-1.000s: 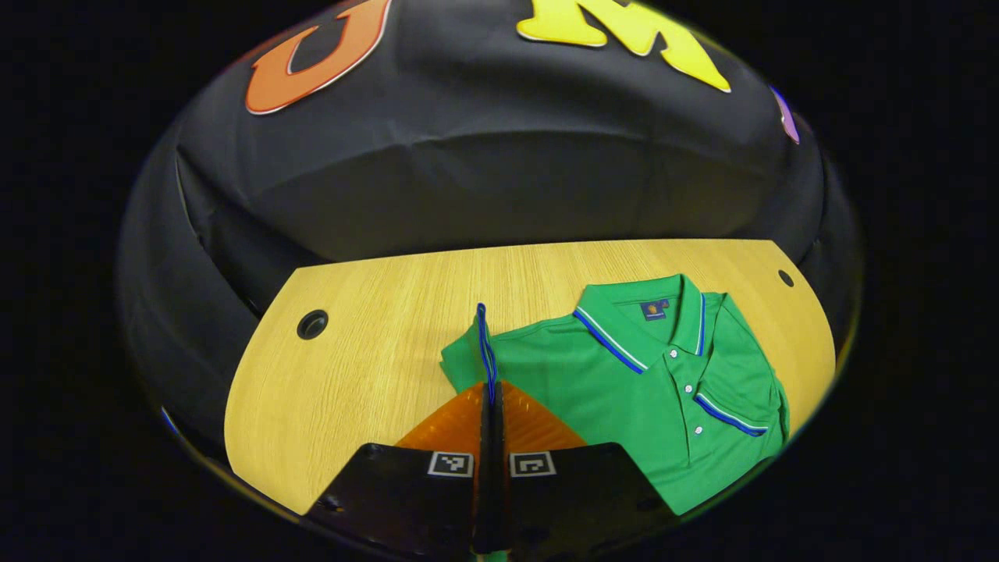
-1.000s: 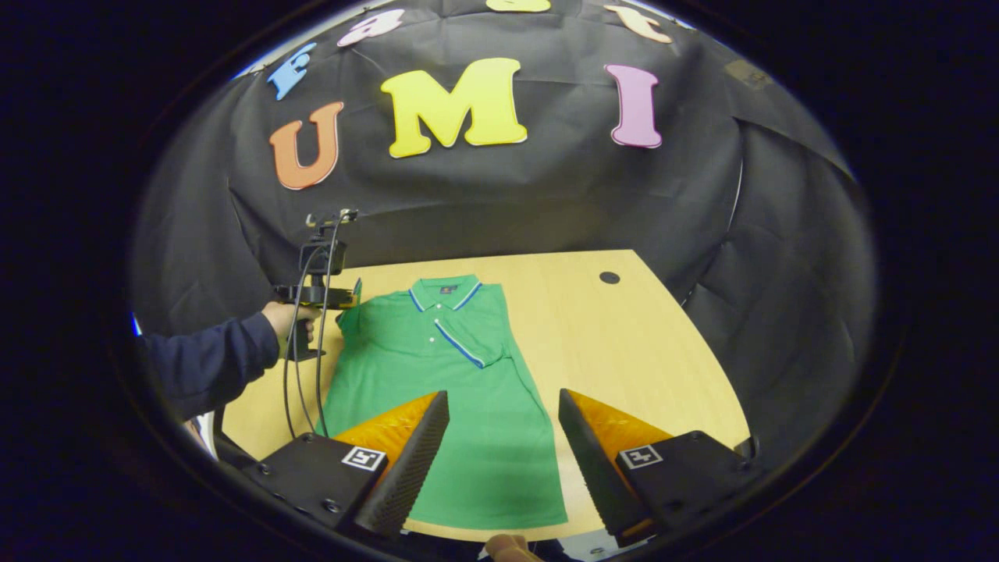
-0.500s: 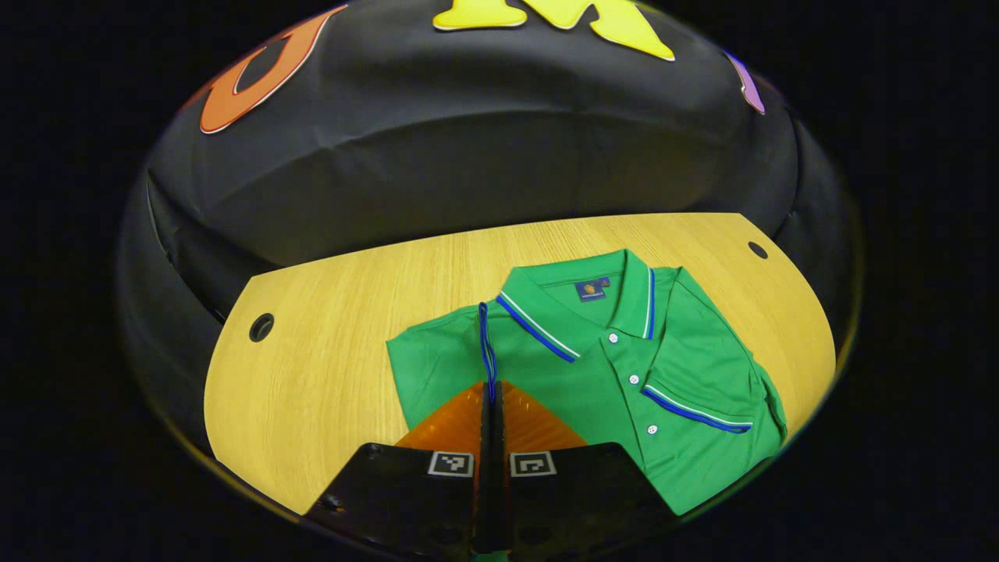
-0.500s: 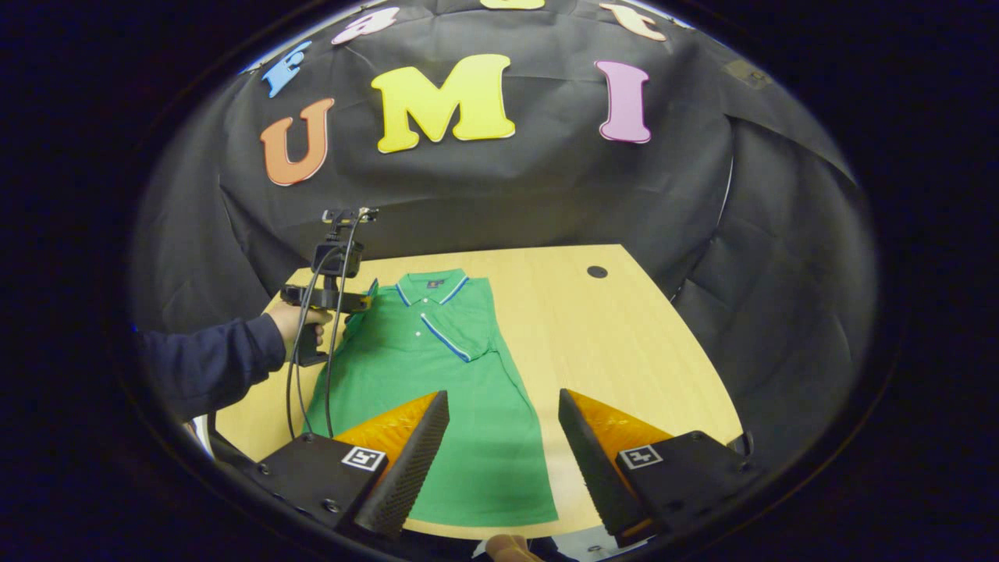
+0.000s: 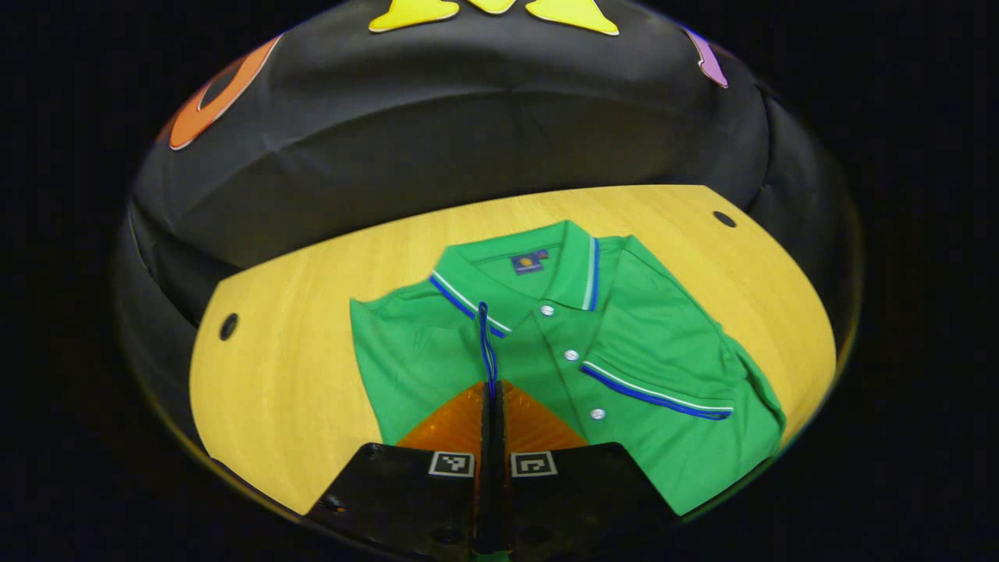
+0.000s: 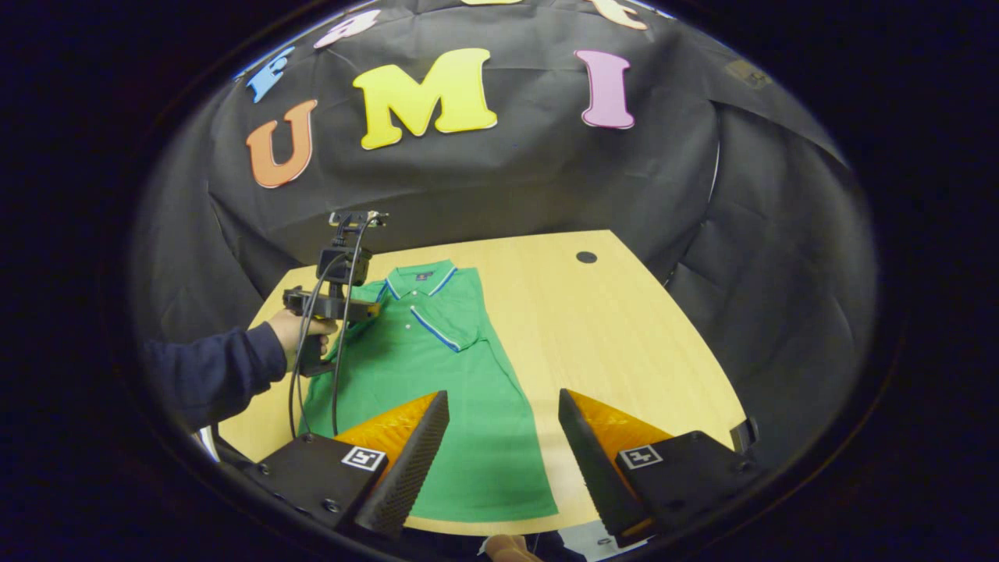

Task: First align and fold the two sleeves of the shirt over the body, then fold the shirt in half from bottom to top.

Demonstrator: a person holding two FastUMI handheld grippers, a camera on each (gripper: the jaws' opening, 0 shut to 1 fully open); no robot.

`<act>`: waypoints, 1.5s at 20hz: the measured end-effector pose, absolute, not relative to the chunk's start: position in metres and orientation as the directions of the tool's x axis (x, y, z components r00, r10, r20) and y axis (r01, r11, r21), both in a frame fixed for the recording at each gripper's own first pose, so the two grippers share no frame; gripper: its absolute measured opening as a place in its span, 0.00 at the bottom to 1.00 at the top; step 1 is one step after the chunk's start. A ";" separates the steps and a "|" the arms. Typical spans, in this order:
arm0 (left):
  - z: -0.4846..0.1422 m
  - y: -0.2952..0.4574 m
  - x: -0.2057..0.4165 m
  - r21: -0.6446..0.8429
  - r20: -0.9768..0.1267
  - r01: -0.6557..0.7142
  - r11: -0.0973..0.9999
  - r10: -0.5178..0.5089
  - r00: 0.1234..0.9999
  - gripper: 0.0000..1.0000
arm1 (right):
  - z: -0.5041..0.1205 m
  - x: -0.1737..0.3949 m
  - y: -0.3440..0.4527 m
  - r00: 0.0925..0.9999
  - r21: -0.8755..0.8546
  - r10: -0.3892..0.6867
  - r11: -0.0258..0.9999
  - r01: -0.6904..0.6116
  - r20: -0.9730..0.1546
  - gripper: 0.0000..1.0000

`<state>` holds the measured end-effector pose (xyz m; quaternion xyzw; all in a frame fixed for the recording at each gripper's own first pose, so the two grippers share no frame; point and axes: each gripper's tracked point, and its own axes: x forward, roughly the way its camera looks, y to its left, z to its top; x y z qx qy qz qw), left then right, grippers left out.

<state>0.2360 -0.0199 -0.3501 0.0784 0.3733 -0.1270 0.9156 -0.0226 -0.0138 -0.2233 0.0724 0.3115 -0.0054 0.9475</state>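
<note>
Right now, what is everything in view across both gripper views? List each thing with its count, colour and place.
Shirt: one, green polo with blue and white trim, flat on the table, collar toward the wall; one sleeve already folded over the body.
Sleeve cuff: one, blue-trimmed, pinched upright in the left gripper, above the shirt's chest.
Table: one, light wood, with a dark round hole near each far corner.
Booth wall: black cloth, behind the table.
Cables: dark, hanging from the left gripper.
Left gripper: shut on the cuff.
Right gripper: open, above the shirt's hem.
Hand: one, dark blue sleeve, holding the left gripper.
</note>
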 end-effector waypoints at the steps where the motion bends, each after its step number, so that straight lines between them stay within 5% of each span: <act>1: -0.352 -0.021 0.234 0.055 -0.709 0.311 0.949 -0.183 0.681 0.04 | -0.223 -0.022 -0.017 0.810 0.129 0.025 0.990 0.063 -0.586 0.93; 3: -0.344 -0.020 0.230 0.073 -0.699 0.321 0.944 -0.181 0.691 0.10 | -0.221 -0.020 -0.018 0.813 0.136 0.028 0.989 0.063 -0.582 0.93; 5: -0.325 -0.022 0.224 0.050 -0.674 0.325 0.944 -0.208 0.708 0.71 | -0.218 -0.017 -0.017 0.820 0.143 0.038 0.988 0.054 -0.571 0.93; 6: -0.318 -0.021 0.222 0.048 -0.662 0.321 0.946 -0.211 0.719 0.64 | -0.215 -0.016 -0.017 0.825 0.143 0.041 0.988 0.049 -0.563 0.92; 9: -0.290 -0.007 0.214 0.074 -0.623 0.279 0.958 -0.174 0.763 0.82 | -0.203 -0.009 -0.014 0.844 0.140 0.059 0.990 0.019 -0.532 0.92; 12: -0.245 0.002 0.190 0.073 -0.561 0.239 0.968 -0.158 0.812 0.85 | -0.181 0.004 -0.009 0.876 0.114 0.073 0.993 -0.020 -0.476 0.92; 15: -0.197 0.016 0.160 0.056 -0.470 0.198 0.979 -0.149 0.870 0.99 | -0.158 0.012 -0.001 0.905 0.100 0.097 0.993 -0.061 -0.414 0.92; 19: -0.158 0.038 0.107 0.012 -0.398 0.155 0.988 -0.137 0.907 0.98 | -0.140 0.017 0.014 0.923 0.113 0.164 0.985 -0.133 -0.347 0.92; 24: -0.170 0.065 0.042 -0.006 -0.402 0.112 0.994 -0.105 0.910 0.98 | -0.165 0.009 0.014 0.911 0.007 0.189 0.980 -0.200 -0.367 0.90; 30: -0.258 0.099 -0.027 0.006 -0.579 0.093 0.996 -0.072 0.812 0.99 | -0.250 -0.019 0.010 0.813 -0.021 0.208 0.965 -0.261 -0.544 0.92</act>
